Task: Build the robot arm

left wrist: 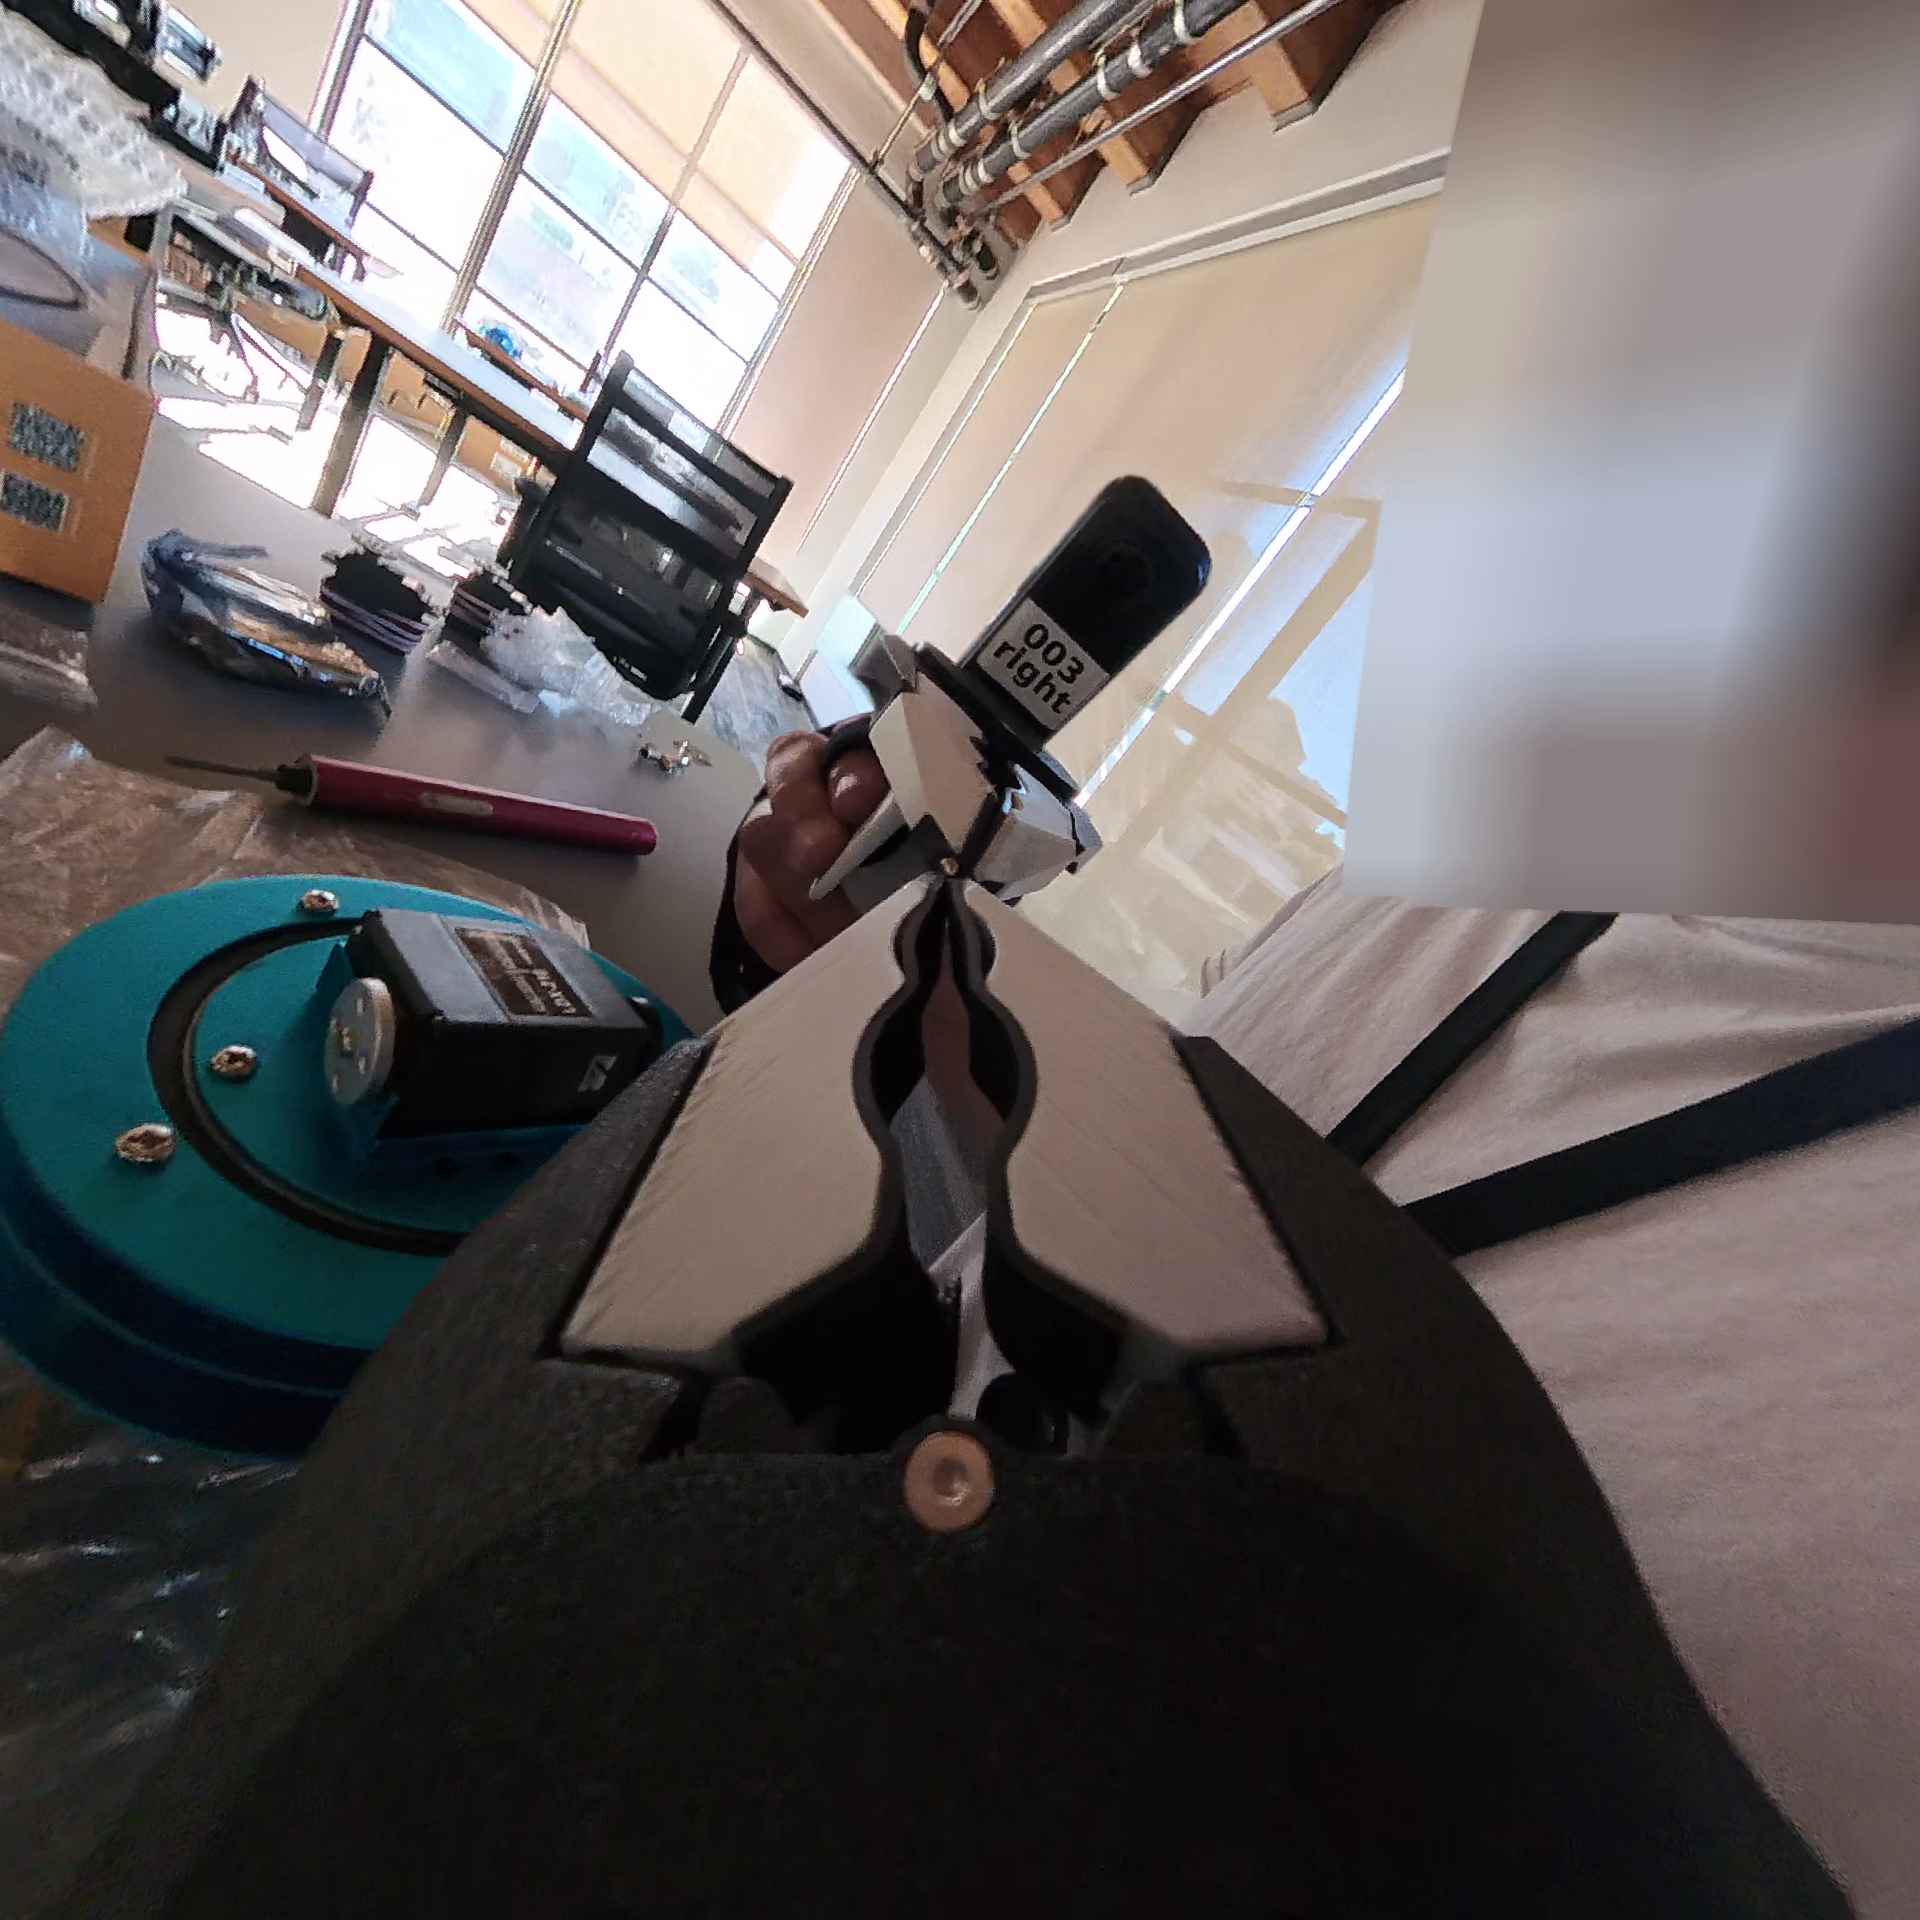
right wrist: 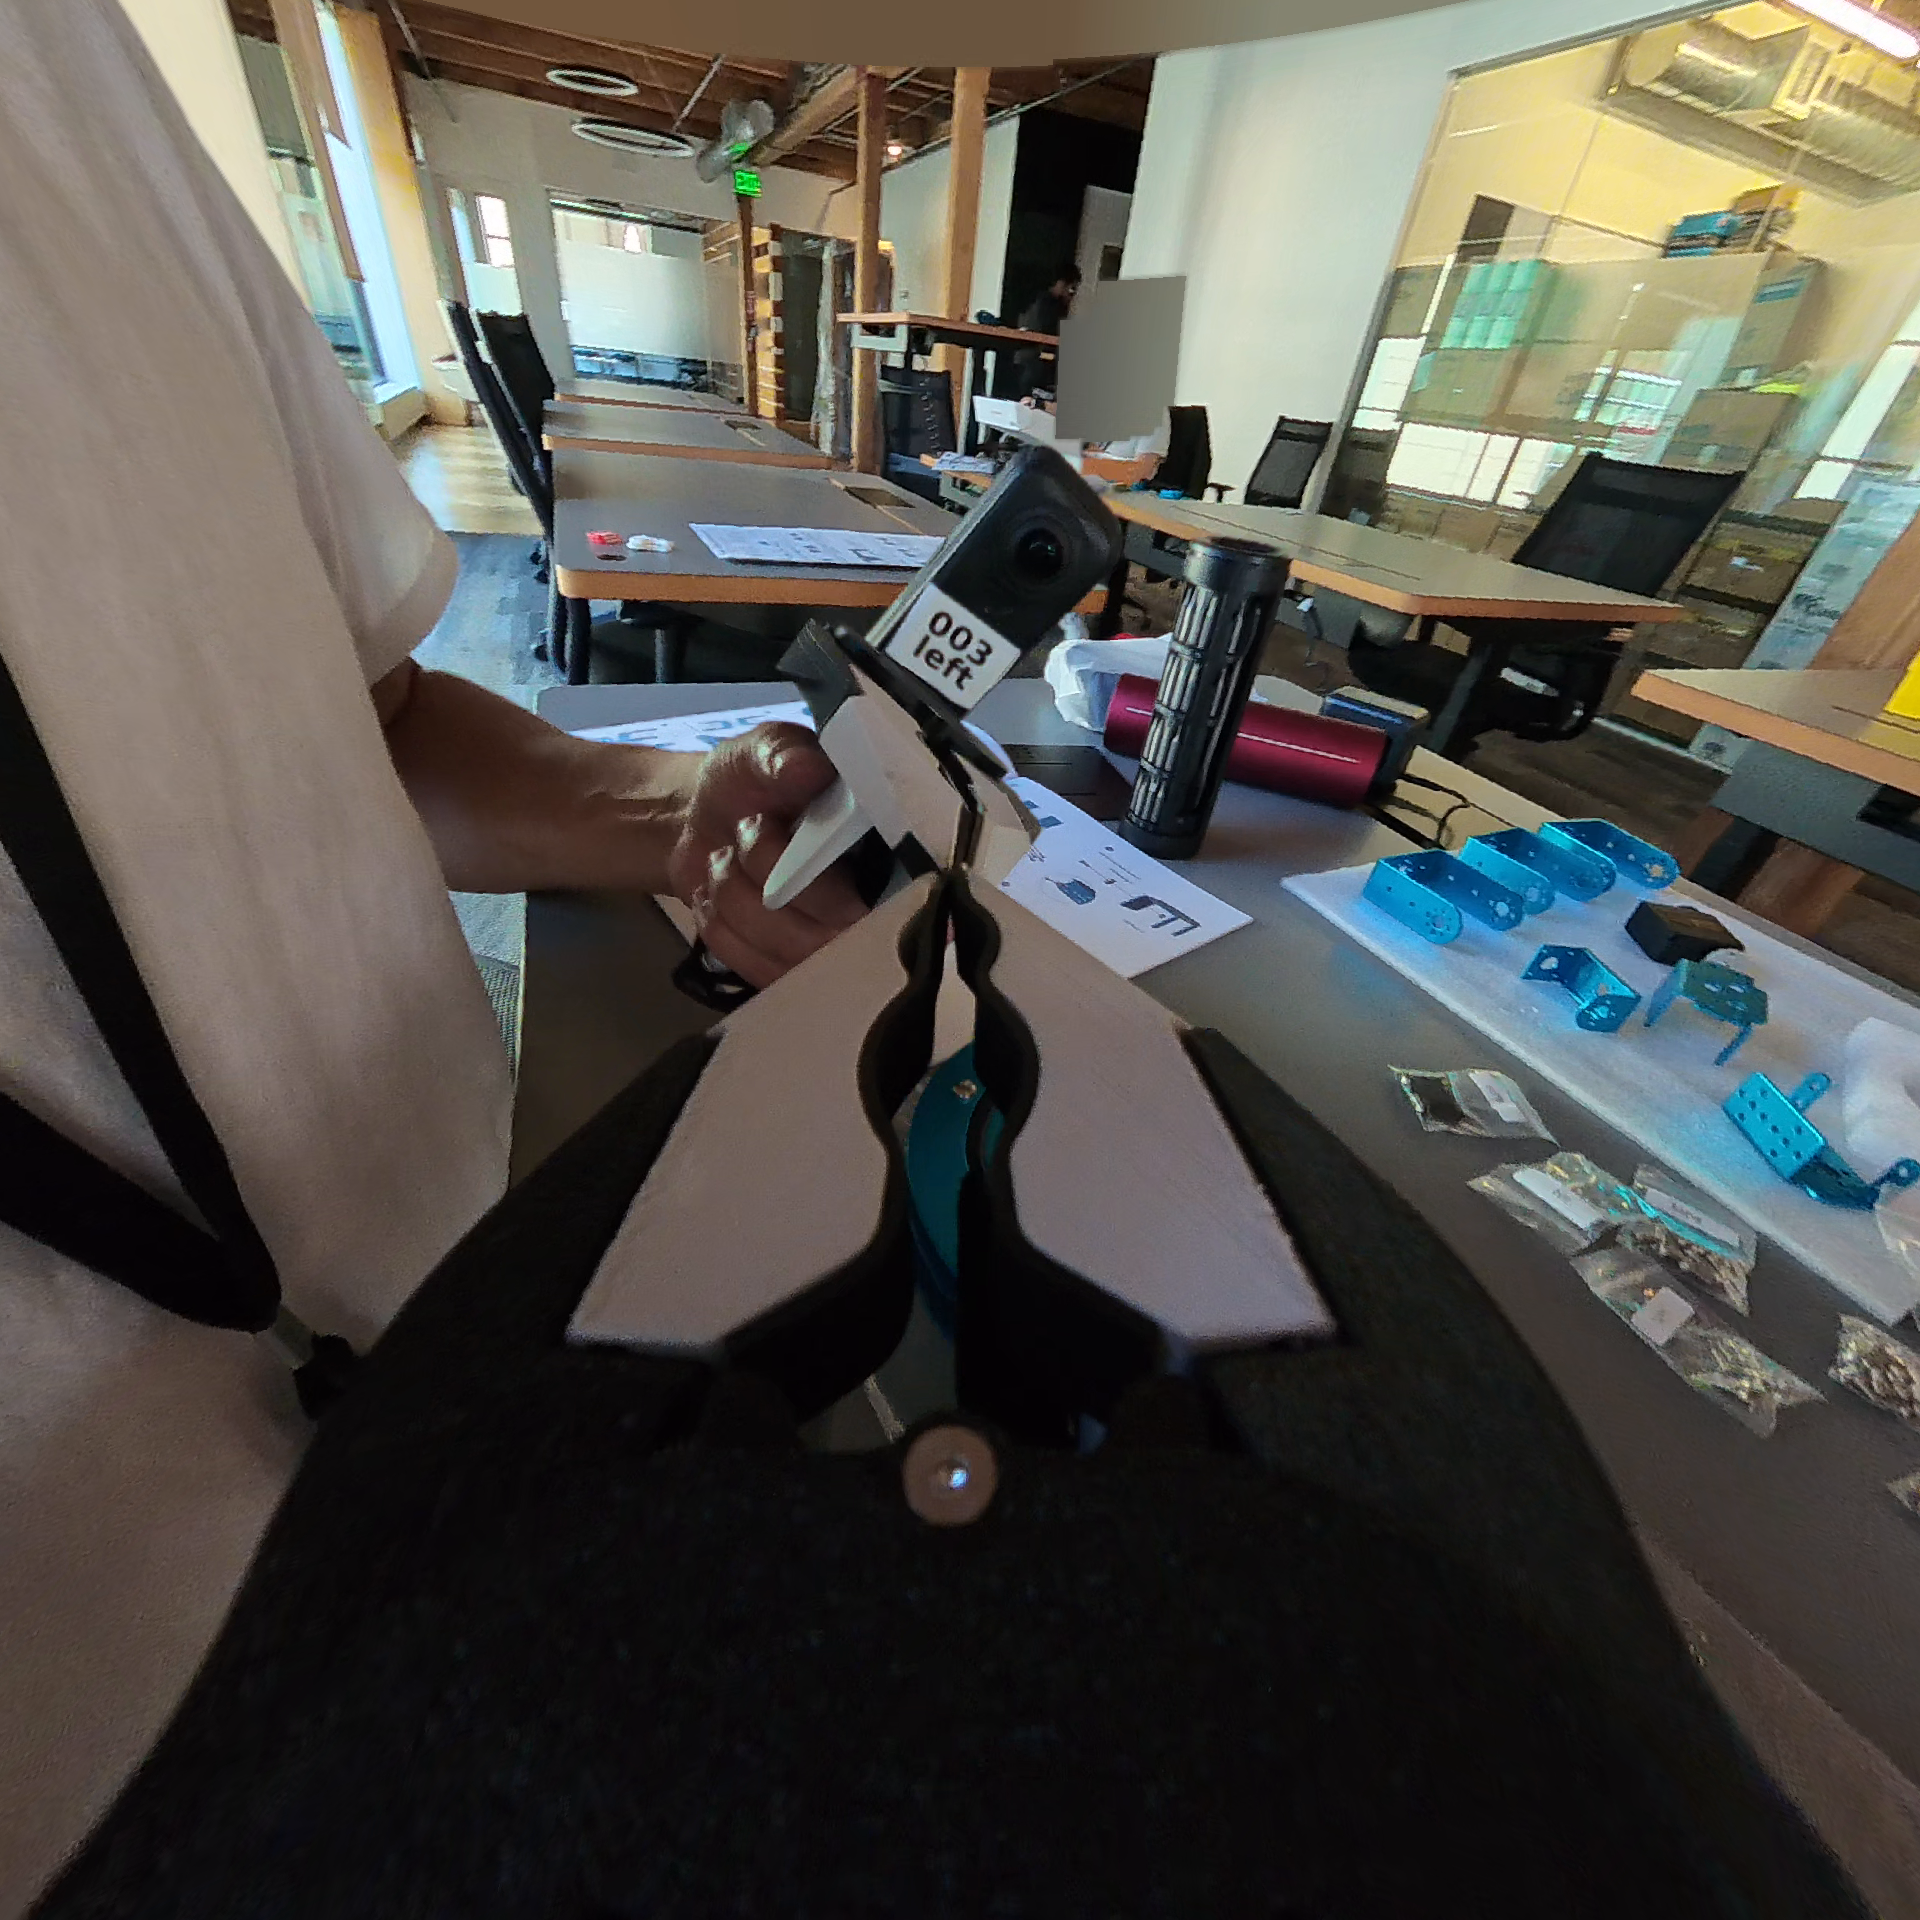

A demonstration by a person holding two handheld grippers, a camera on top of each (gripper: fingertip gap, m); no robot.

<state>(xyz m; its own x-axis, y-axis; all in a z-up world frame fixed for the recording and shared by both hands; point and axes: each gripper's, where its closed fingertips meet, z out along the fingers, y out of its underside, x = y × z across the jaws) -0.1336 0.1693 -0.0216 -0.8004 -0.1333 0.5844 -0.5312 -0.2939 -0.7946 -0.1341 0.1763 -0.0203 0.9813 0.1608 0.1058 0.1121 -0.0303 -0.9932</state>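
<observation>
Left wrist view: left gripper [left wrist: 951, 914] pinched together at the tips, only the wavy gap left open behind them. Meets the right gripper [left wrist: 961, 868] nose to nose at 12 o'clock, tips touching or all but, long axes nearly in line. Right gripper likewise closed at the tips, gripped by a hand [left wrist: 800, 831] at 11 o'clock. Tiny brass-headed piece [left wrist: 948, 860] right at the meeting point; cannot tell which gripper has hold of it. Well off at 9 o'clock on the surface [left wrist: 623, 883], a teal round base [left wrist: 125, 1226] carrying a black servo [left wrist: 499, 1029]; beyond it at 10 o'clock, a magenta screwdriver [left wrist: 468, 805] lying flat. Right wrist view: blue brackets [right wrist: 1455, 883] and small screw bags [right wrist: 1662, 1247] at 3 o'clock, well apart from both grippers.
</observation>
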